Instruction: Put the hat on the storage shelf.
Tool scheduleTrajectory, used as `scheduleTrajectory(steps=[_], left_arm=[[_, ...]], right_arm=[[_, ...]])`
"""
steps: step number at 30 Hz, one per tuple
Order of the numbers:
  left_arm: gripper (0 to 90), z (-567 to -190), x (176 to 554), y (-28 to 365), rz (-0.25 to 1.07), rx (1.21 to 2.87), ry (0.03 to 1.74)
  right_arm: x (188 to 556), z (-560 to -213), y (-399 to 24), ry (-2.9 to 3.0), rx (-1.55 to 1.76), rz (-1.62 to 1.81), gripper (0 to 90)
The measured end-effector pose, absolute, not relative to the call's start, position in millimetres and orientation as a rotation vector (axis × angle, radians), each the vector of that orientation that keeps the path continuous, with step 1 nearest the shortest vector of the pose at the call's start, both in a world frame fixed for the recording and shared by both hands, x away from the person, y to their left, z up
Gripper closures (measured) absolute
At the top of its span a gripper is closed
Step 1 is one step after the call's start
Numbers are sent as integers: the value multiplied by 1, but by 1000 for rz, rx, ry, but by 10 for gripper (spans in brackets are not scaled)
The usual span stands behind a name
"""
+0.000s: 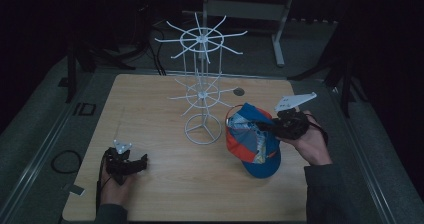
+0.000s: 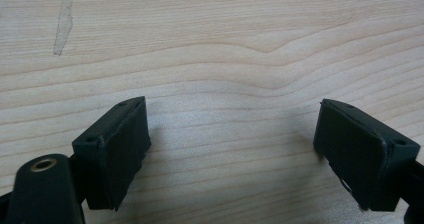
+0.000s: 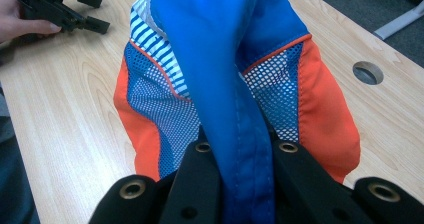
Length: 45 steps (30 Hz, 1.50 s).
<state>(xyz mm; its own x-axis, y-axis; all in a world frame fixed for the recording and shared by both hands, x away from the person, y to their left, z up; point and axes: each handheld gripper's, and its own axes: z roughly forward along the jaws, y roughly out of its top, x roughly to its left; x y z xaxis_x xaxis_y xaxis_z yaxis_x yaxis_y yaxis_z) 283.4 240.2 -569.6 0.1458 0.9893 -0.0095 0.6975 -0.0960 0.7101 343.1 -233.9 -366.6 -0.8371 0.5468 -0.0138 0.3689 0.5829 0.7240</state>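
Your right gripper (image 1: 266, 127) is clamped on a blue fold of the cap (image 1: 252, 146), at the table's (image 1: 150, 109) right side beside the wire rack (image 1: 202, 91). The right gripper view shows the pinched seam (image 3: 240, 149), mesh and orange panels. Your left gripper (image 2: 232, 149) rests with its jaws wide apart over bare wood, near the front left corner, well apart from the cap.
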Motion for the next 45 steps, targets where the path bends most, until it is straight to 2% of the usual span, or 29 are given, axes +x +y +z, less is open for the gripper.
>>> scheduleTrajectory(steps=[45], left_arm=[[150,-570,283,240,660,1857,1610]], right_arm=[[337,-320,-241,2481,684,1264,878]])
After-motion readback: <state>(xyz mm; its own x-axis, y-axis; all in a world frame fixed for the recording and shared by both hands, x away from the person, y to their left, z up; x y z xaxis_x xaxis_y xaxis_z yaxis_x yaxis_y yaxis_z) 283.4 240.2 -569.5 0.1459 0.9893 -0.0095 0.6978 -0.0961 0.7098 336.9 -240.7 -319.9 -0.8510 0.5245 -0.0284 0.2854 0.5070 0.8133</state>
